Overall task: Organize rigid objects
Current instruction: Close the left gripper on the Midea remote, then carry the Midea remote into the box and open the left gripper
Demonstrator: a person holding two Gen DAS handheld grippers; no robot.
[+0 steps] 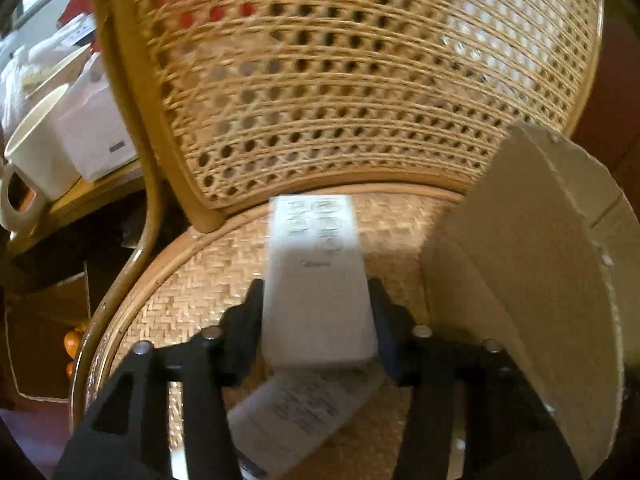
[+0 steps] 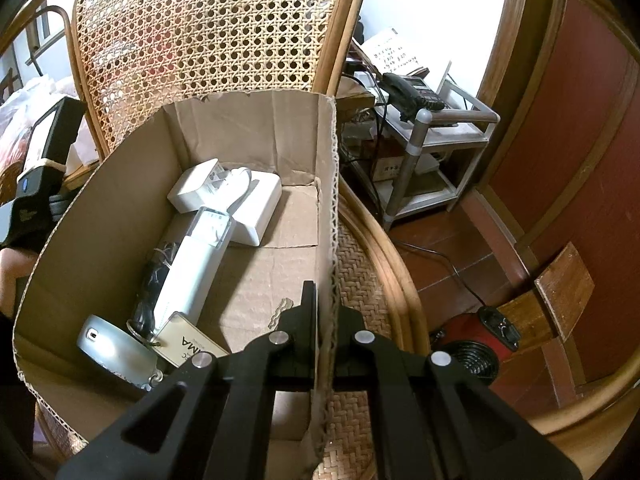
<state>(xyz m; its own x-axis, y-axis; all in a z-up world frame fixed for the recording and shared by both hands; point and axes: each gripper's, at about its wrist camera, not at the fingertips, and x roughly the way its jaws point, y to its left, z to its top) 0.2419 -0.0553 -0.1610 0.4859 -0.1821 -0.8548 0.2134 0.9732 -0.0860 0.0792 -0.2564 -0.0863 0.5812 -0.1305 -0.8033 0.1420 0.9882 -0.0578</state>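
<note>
Jaws astride white box (image 1: 318, 280), lengthwise forward

Both fisheye views bend straight lines hard toward dark, vignetted corners. The left wrist view is warm, dim and motion-smeared; the white box (image 1: 316, 280) ahead of its gripper is soft. The right wrist view is sharp and evenly lit, the white wall (image 2: 432, 12) beyond glaring.
</note>
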